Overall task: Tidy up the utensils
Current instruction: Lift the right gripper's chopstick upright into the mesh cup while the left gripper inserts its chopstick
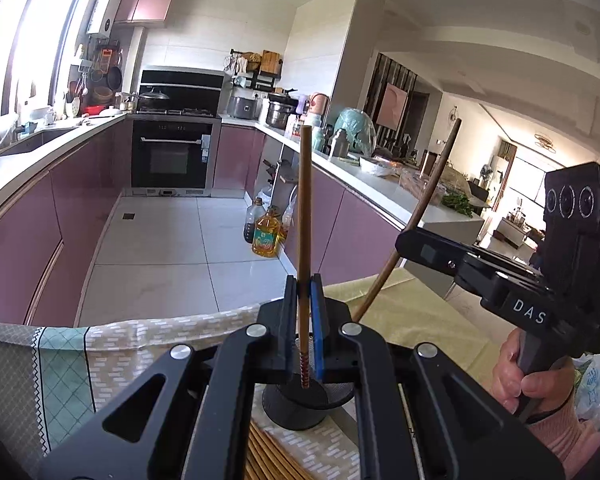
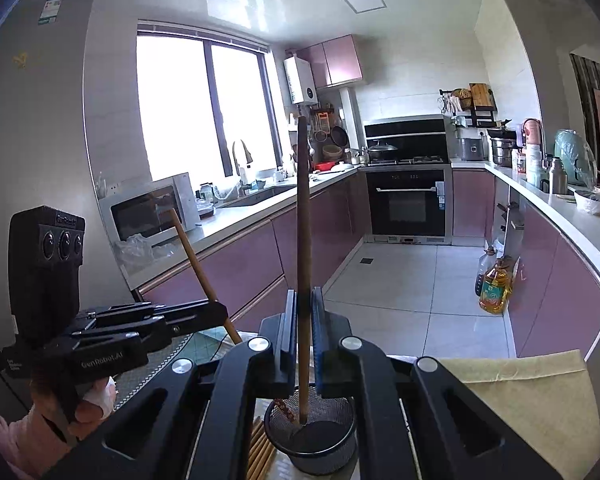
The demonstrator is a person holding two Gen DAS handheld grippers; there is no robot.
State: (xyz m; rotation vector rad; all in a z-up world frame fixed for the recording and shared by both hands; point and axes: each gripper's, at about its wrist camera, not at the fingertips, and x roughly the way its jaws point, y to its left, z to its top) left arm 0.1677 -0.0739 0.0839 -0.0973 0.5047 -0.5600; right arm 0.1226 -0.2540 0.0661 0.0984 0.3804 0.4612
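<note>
**Two chopsticks pinched upright over the mesh holder**

Left wrist view: left claw (image 1: 305,304) closed tight on a light brown chopstick (image 1: 303,216), pinched low on the shaft, just above the red-patterned tip. Stick rising toward 12 o'clock from the claw, tip hanging just over the black mesh holder (image 1: 300,404) directly beneath. Thin, stiff, feather-light and smooth, so likely to pivot or slip between flat pads; best gripped well up from the tapered end, square across the shaft. At 3 o'clock, right claw (image 1: 400,246) clamped on a darker chopstick (image 1: 420,208) leaning toward 1 o'clock. More chopsticks (image 1: 272,456) lying flat on the cloth-covered worktop (image 1: 420,320) at 6 o'clock.

Right wrist view: right claw (image 2: 304,312) shut on the darker chopstick (image 2: 302,220), held around its lower third, lower end dipping inside the mesh holder (image 2: 312,436) at 6 o'clock, beside the red-patterned tip of the other stick. Same handling: rigid, light, prone to swivelling in a single-point pinch. At 9 o'clock, left claw (image 2: 220,312) gripping its chopstick (image 2: 196,264), tilted toward 11 o'clock. Spare chopsticks (image 2: 258,452) flat just left of the holder.
</note>
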